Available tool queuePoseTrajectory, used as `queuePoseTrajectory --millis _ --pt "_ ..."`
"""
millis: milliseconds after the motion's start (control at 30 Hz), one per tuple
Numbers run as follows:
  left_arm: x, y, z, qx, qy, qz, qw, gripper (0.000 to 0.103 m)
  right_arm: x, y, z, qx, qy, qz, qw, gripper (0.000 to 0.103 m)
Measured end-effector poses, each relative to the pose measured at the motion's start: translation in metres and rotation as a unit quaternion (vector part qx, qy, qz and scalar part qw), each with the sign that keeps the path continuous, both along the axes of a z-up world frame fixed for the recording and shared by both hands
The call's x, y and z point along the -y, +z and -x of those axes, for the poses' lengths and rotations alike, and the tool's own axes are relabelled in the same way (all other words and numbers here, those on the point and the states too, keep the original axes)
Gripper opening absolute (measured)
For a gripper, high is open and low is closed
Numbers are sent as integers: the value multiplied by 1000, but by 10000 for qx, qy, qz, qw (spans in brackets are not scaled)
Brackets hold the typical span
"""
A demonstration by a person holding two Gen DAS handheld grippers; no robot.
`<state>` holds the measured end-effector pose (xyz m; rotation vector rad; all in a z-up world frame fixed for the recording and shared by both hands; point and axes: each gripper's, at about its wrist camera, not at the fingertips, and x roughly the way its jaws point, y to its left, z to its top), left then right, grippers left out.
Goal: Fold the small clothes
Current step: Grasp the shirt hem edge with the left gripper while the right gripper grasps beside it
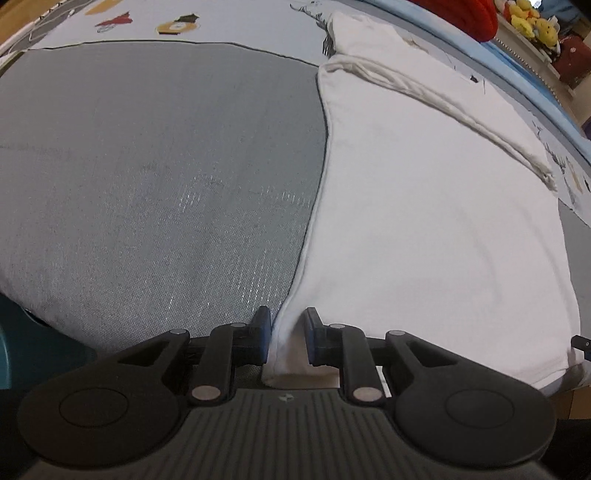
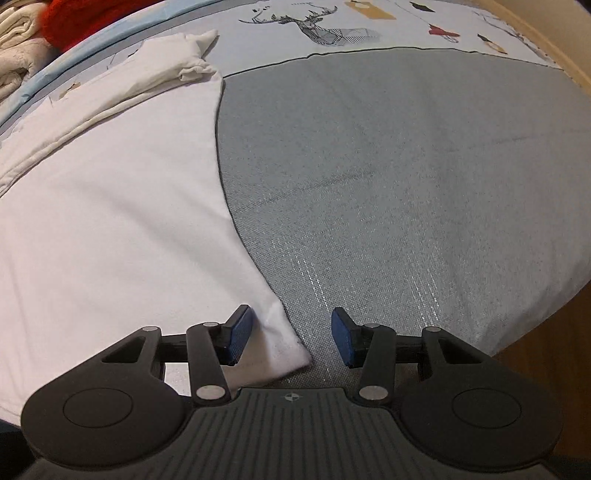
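Note:
A white garment [image 1: 424, 221] lies flat on a grey mat [image 1: 147, 166], with a folded strip across its far part. In the left wrist view its near left corner rises between the blue pads of my left gripper [image 1: 288, 332], which is shut on that corner. In the right wrist view the same garment [image 2: 110, 221] fills the left half. Its near right corner lies between the pads of my right gripper [image 2: 291, 336], close to the left fingertip [image 2: 238, 334]. The right jaws stand open, with a wide gap of bare mat before the other pad.
The grey mat [image 2: 406, 184] lies on a pale printed sheet with a deer drawing [image 2: 325, 26]. A red item [image 1: 469, 18] and yellow plush toys [image 1: 532, 22] sit beyond the sheet. Folded pale cloths [image 2: 14, 33] are stacked far left. A teal object [image 1: 22, 343] is near left.

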<state>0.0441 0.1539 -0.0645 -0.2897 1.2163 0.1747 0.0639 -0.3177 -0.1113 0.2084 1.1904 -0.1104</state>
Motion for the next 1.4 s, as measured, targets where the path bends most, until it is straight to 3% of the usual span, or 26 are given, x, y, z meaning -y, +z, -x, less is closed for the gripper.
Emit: queuePoseTrajectory --millis 133,167,200,233,267,300,467,533,600,667,700,733,767,900,967,1000,1033,1100,1200,1267,1400 --pt "4 0 0 8 -145 -105 9998 22 -2 -1 2 -8 110 12 9999 48" --pt "5 0 1 19 -189 -140 9997 22 -2 0 3 -6 135 28 9999 44" --pt "6 -1 2 28 -230 -163 9996 20 -2 0 3 -5 150 24 9999 36" --pt "7 0 3 49 -267 -158 9995 6 -1 0 3 -2 154 -1 9999 30" --pt "8 2 3 83 -303 -131 9994 4 -1 0 5 9 154 -55 9999 14" --pt "8 5 5 172 -318 -143 9992 3 2 2 5 26 143 -192 9997 7" --pt "1 30 18 665 -232 -91 9975 3 12 22 11 481 -83 -600 9970 6" --pt "-3 27 20 557 -169 -10 9983 4 16 24 13 508 -146 -724 9960 6" --pt "-4 19 18 306 -178 190 9992 5 16 14 12 239 -130 -705 9971 7" --pt "-3 12 17 124 -132 230 9996 22 12 5 10 -10 -59 -594 9982 8" --pt "-6 9 15 88 -113 222 9997 36 11 3 9 -39 -31 -528 9986 10" --pt "-6 8 15 62 -106 235 9996 40 10 3 8 -52 -24 -483 9988 19" --pt "-5 7 15 36 -114 246 9996 40 9 3 7 -75 -45 -439 9990 28" --pt "1 1 13 -20 -298 78 9995 39 6 1 8 -102 15 -322 9994 30" --pt "7 0 13 -6 -461 -77 9989 29 3 -1 6 -91 147 -220 9996 30" --pt "10 0 13 14 -562 -120 9983 13 1 -2 8 -78 199 -184 9996 30" --pt "13 1 14 55 -656 -125 9977 9 0 -2 9 -71 261 -158 9995 28" --pt "14 5 16 210 -740 -211 9968 8 -1 -1 8 -44 364 -194 9991 7" --pt "9 15 20 405 -655 -103 9970 8 1 9 11 238 307 -280 9989 7" --pt "5 12 21 288 -584 16 9979 9 7 15 13 400 200 -376 9983 7" --pt "5 0 19 -35 -530 40 9986 16 7 1 12 17 186 -345 9992 11"
